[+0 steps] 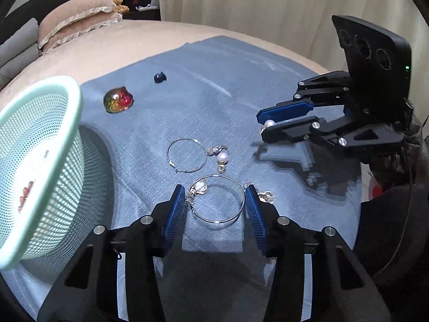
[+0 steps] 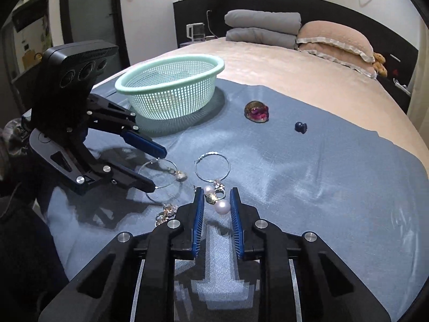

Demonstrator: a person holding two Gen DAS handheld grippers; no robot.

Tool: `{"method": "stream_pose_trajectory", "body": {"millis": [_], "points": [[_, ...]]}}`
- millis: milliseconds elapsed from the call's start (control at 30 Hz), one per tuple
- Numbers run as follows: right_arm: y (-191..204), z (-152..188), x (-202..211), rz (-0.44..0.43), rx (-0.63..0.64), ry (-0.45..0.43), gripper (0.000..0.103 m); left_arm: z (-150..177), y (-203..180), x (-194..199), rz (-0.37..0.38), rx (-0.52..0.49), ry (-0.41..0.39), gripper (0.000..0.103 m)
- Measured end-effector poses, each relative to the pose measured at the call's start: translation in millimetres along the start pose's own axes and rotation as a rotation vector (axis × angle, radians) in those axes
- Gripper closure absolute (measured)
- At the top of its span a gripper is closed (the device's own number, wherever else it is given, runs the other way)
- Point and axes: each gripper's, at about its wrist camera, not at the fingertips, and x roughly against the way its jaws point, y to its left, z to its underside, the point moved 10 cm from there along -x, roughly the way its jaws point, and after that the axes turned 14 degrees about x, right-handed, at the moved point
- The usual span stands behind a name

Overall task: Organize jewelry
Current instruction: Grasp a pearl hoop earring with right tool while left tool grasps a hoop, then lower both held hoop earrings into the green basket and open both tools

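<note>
On a blue cloth (image 1: pixel 241 80) lie two silver hoop earrings, one near (image 1: pixel 218 200) and one farther (image 1: pixel 186 155), and a pearl earring (image 1: pixel 222 158). My left gripper (image 1: pixel 215 201) is open, its pads on either side of the near hoop (image 2: pixel 158 173). My right gripper (image 2: pixel 215 204) stands above the cloth with a pearl piece (image 2: pixel 222 206) between its pads; in the left wrist view (image 1: pixel 264 126) the pearl (image 1: pixel 269 124) sits at its fingertips. Whether the pads press on it I cannot tell. A mint mesh basket (image 2: pixel 171 91) stands at the left.
A multicoloured glass piece (image 1: pixel 118 99) and a small dark blue piece (image 1: pixel 160 77) lie farther back on the cloth. A gold cluster (image 2: pixel 166 213) lies by my right gripper's left finger. The cloth lies on a pink bed with pillows (image 2: pixel 335 40).
</note>
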Motion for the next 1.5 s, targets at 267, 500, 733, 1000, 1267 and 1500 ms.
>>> {"method": "stream_pose_trajectory", "body": {"millis": [267,500,733,1000,1267,1500], "points": [[1.5,-57.2,42.8,0.058,0.074,-0.105,0.085,-26.6,-6.2,71.0,-0.059,-0.057,-0.132,0.055],[18.5,-140.4,40.1,0.014,0.191,-0.209,0.085,-49.6,33.3,136.6,-0.146,-0.033,-0.239,0.055],[25.7,-195.1,-14.0,-0.111,0.206,-0.224,0.085,-52.1,94.3,147.7,-0.201,0.024,-0.241,0.055],[33.4,-193.7,-91.9,-0.177,0.199,-0.103,0.085,-37.7,142.7,101.8,-0.181,0.050,-0.155,0.055],[29.9,-174.7,-124.0,-0.148,0.182,-0.040,0.084,-32.9,161.5,85.3,-0.158,0.065,-0.134,0.055],[28.3,-168.0,-125.2,-0.154,0.167,-0.020,0.084,-33.6,163.0,88.1,-0.184,0.071,-0.126,0.055]]}}
